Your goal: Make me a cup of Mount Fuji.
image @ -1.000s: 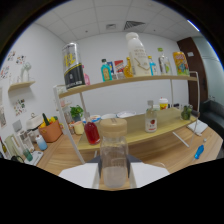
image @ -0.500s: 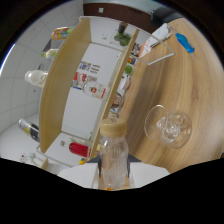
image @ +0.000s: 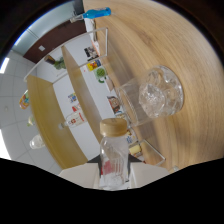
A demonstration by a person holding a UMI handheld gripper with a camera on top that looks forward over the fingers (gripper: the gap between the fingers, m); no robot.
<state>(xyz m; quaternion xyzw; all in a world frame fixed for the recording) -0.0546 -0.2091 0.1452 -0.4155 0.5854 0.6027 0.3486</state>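
Gripper view, tilted sideways: the gripper (image: pixel 114 172) pinches a clear plastic bottle with a tan cap (image: pixel 113 152) between both fingers, just beside a clear glass of ice (image: pixel 159 92) on the wooden table (image: pixel 190 45). Shelf (image: pixel 82 95) labels are unreadable.

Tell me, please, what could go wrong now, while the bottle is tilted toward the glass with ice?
1. The clear bottle is held in the claw, tipped steeply, but its tan cap looks to be on, so probably nothing will pour.
2. Its mouth seems short of the glass of ice, so liquid might land on the wooden table.
3. The glass is already full of ice, so a fast pour could splash.
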